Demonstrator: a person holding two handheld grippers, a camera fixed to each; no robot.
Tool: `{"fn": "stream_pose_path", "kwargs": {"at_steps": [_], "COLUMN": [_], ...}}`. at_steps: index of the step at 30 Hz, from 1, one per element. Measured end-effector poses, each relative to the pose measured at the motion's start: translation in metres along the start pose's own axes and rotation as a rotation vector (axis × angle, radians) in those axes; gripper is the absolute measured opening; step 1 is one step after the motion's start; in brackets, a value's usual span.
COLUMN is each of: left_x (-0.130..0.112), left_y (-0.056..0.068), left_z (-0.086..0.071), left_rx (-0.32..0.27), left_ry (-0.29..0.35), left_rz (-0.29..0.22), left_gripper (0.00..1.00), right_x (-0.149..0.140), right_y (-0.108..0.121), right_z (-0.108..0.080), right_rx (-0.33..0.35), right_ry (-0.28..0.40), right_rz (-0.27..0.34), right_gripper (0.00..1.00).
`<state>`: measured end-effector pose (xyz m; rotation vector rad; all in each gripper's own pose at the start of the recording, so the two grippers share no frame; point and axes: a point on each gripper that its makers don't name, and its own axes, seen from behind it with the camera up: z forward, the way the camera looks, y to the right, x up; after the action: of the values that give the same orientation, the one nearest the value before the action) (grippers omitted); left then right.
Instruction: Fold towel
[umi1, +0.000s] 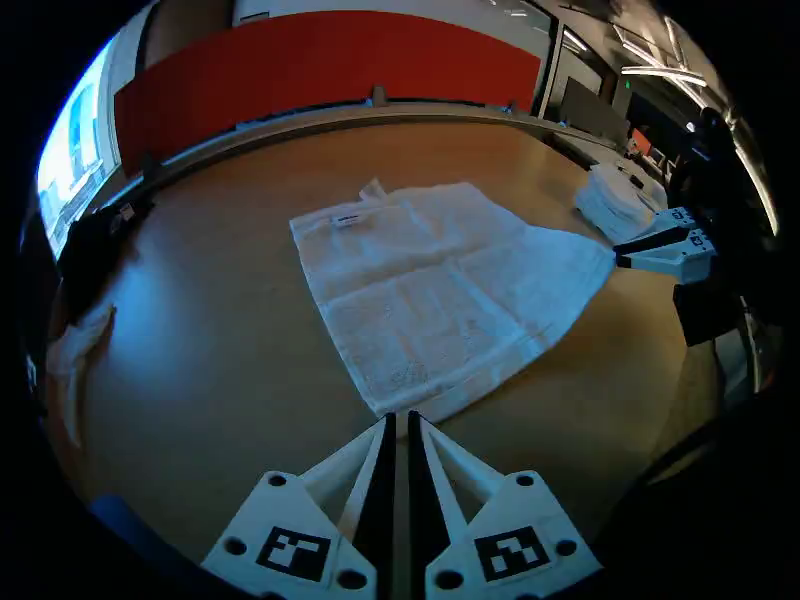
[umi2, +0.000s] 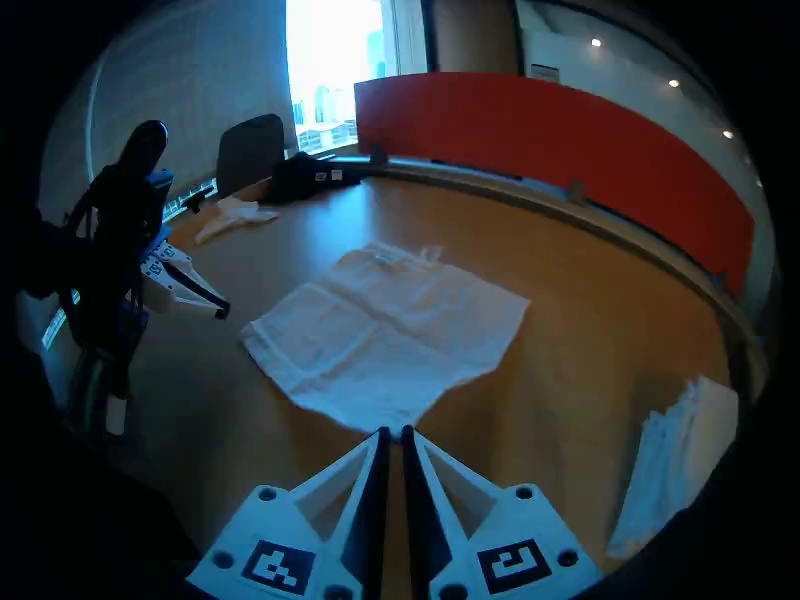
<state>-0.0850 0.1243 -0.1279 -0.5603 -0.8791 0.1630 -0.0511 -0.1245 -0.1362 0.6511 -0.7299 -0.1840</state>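
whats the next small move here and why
Probably open the left hand-held gripper slightly and pinch the towel corner at its tips: the towel lies flat and unfolded, its jaws look closed, and the right hand-held gripper sits at the neighbouring corner.

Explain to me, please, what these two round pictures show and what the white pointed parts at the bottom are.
No robot here: a person holds a gripper in each hand, and a fisheye camera rides on each. The left gripper view looks along the left gripper; the right gripper view looks along the right gripper. The white pointed parts are their jaws, drawn almost together on both. On the wooden table lies a white towel, spread flat, with a stack of folded white cloths to one side. Each gripper's tips sit at a towel corner; whether they pinch it, I cannot tell.
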Motion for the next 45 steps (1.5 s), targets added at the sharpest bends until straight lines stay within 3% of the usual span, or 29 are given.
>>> {"fn": "stream_pose_path", "kwargs": {"at_steps": [9,15,19,37,45], "left_x": [-0.006,-0.013,-0.018,-0.026,-0.025], "left_y": [-0.007,-0.003,-0.002,0.004,0.003], "left_z": [0.015,0.024,0.028,0.036,0.037], "left_rx": [0.036,0.013,0.004,-0.01,-0.005], "left_ry": [-0.014,-0.032,-0.05,-0.083,-0.084], "left_rz": [0.018,0.034,0.02,0.023,0.024], "left_gripper": [0.11,0.38,0.57,0.57,0.52], "right_x": [-0.005,-0.005,-0.005,-0.015,-0.017], "right_y": [0.0,0.002,0.003,0.006,0.005], "right_z": [0.002,0.003,0.004,0.009,0.01], "right_rx": [0.004,0.006,0.006,0.008,0.01], "right_ry": [-0.007,-0.011,-0.011,-0.03,-0.033], "right_rz": [0.005,0.005,0.007,0.009,0.014], "right_gripper": [0.07,0.06,0.06,0.06,0.06]}}
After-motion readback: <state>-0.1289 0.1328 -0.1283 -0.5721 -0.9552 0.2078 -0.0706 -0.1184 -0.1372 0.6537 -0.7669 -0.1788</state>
